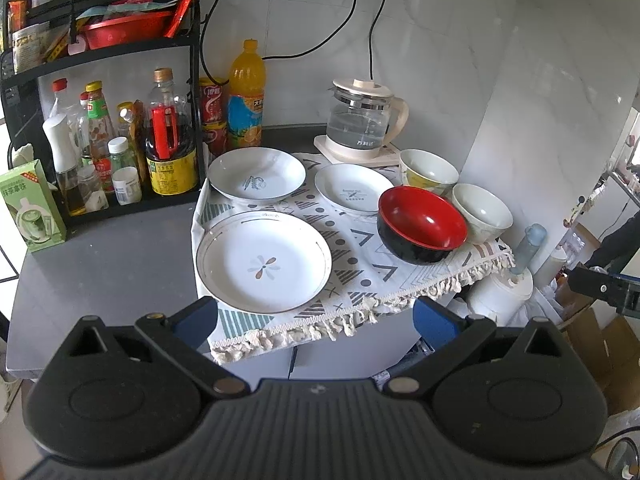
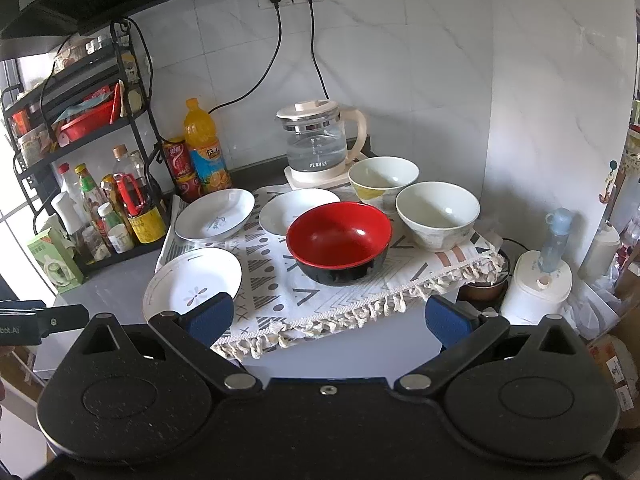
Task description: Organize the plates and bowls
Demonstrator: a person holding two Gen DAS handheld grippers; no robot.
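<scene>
Left wrist view: left gripper (image 1: 316,316) hung off the worktop's (image 1: 104,264) front edge, fingers (image 1: 196,320) spread wide, holding nothing. On the patterned cloth (image 1: 360,264), the flower plate (image 1: 262,262) sat nearest, front left. Behind it was the rimmed plate (image 1: 257,179), and to that one's right the small plate (image 1: 354,188). Red bowl (image 1: 422,224) sat right of centre, touching or nearly touching a white bowl (image 1: 482,213); a yellow-marked bowl (image 1: 428,170) was behind them. Kettle (image 1: 364,122) stood at the back, juice bottle (image 1: 246,94) by the rack (image 1: 192,92) of bottles. Right gripper (image 1: 604,288) showed at the right edge.

Right wrist view: right gripper (image 2: 330,320) was also short of the cloth (image 2: 276,280), fingers (image 2: 446,322) spread, empty. Red bowl (image 2: 339,242) sat straight ahead in the middle, white bowl (image 2: 438,215) to its right, yellow-marked bowl (image 2: 383,178) behind. Flower plate (image 2: 192,282) was partly hidden by the left finger; rimmed plate (image 2: 215,220) and small plate (image 2: 288,208) lay beyond. Kettle (image 2: 318,142) stood at the back.
</scene>
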